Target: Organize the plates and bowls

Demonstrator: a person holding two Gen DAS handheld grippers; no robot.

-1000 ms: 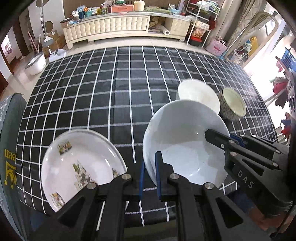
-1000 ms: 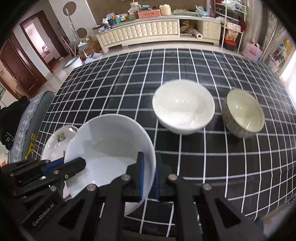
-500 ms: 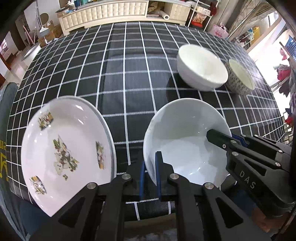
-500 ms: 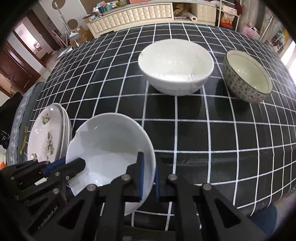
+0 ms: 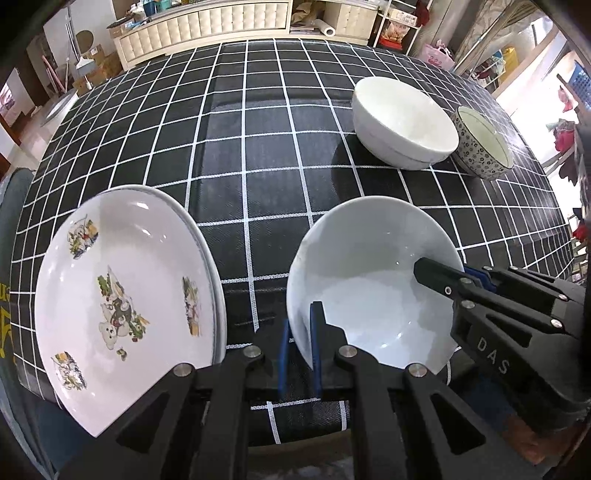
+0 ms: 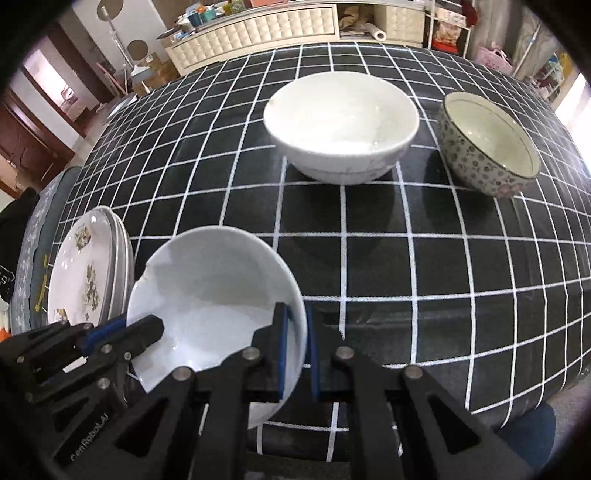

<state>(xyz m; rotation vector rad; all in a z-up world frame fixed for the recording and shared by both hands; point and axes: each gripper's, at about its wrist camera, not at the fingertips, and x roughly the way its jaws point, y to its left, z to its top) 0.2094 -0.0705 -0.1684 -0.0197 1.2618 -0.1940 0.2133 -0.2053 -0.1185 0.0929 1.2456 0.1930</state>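
A plain white deep bowl (image 5: 369, 273) (image 6: 221, 280) is held low over the near edge of the checked table by both grippers. My left gripper (image 5: 300, 325) is shut on its left rim, one pad inside and one outside. On the opposite rim my right gripper (image 6: 295, 332) is shut the same way. Each view shows the other gripper across the bowl: the right gripper (image 5: 439, 275) and the left gripper (image 6: 144, 330). Left of the bowl lies a stack of cartoon-print plates (image 5: 122, 295) (image 6: 88, 273). Farther back stand a large white bowl (image 5: 402, 122) (image 6: 340, 118) and a patterned bowl (image 5: 480, 147) (image 6: 487, 147).
The black tablecloth with white grid lines (image 5: 240, 147) covers the table, whose near edge runs just below the held bowl. A grey cushioned seat (image 6: 48, 199) stands at the table's left. A cream sideboard (image 5: 207, 22) and cluttered shelves line the far wall.
Both grippers have come down toward the table with the white bowl between them; plates and bowls loom larger. Over the last half second hardly anything has shifted.
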